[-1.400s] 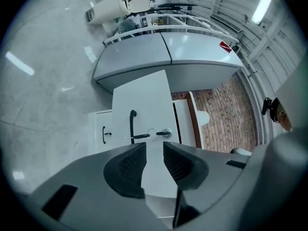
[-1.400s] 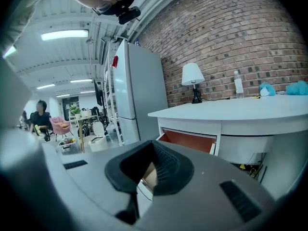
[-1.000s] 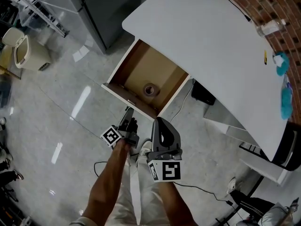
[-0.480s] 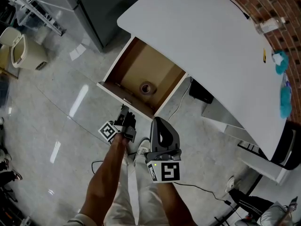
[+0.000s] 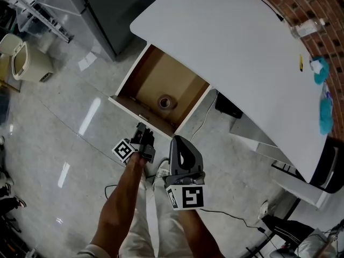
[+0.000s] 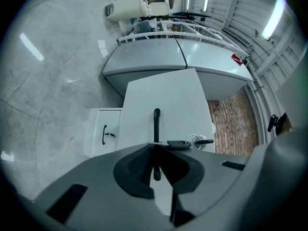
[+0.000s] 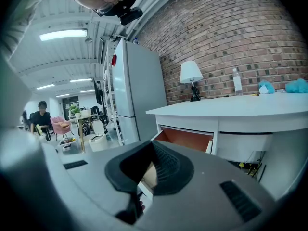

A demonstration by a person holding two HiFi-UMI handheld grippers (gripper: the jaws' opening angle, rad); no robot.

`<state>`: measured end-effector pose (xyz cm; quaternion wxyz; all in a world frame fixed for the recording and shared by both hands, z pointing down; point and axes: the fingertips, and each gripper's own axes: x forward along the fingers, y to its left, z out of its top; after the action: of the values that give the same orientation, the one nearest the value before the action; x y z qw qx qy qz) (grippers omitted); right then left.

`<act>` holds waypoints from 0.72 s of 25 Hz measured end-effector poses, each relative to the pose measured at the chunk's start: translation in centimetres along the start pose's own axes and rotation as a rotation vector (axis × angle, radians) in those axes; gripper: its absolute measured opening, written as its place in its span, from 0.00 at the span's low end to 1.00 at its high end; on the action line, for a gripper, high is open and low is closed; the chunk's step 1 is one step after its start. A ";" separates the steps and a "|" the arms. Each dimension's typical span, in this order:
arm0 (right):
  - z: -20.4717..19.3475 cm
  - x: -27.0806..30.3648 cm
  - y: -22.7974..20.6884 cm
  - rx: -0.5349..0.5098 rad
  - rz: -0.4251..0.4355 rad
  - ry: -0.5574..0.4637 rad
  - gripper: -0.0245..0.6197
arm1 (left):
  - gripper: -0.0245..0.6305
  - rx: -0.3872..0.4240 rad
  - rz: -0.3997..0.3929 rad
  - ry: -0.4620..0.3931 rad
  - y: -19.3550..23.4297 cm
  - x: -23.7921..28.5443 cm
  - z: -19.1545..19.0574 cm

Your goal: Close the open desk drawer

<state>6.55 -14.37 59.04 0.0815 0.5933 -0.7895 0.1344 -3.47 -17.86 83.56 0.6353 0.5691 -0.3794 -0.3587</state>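
The wooden drawer (image 5: 161, 79) stands pulled out from under the white desk (image 5: 231, 52), with a roll of tape (image 5: 165, 102) inside. My left gripper (image 5: 141, 129) is at the white drawer front (image 5: 129, 107). In the left gripper view its jaws (image 6: 155, 150) have just been closing and are shut on the thin black drawer handle (image 6: 156, 121), beside a key (image 6: 179, 144) in the lock. My right gripper (image 5: 176, 141) hovers just right of it, short of the drawer, shut and empty. In the right gripper view (image 7: 153, 146) it faces the open drawer (image 7: 185, 138).
A grey fridge (image 5: 118, 9) stands left of the desk and a beige bin (image 5: 24, 58) at far left. A black box (image 5: 230, 106) and cables lie under the desk. A lamp (image 7: 191, 76), a bottle (image 7: 237, 85) and blue cloths (image 5: 322, 74) sit on top.
The left gripper's jaws have closed at the drawer front. The drawer is as far out as before. The right gripper has kept still.
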 end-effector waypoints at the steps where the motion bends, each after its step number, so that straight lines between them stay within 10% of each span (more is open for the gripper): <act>1: 0.0 0.0 0.0 0.000 0.001 -0.001 0.05 | 0.07 0.004 0.001 0.001 0.0 0.0 0.0; 18: 0.9 0.9 -0.3 -0.002 0.006 -0.005 0.05 | 0.07 0.043 -0.007 0.024 -1.7 -0.1 -0.3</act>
<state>6.63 -15.52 58.48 0.0795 0.5912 -0.7916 0.1324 -3.28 -17.83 81.88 0.6261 0.5882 -0.3776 -0.3457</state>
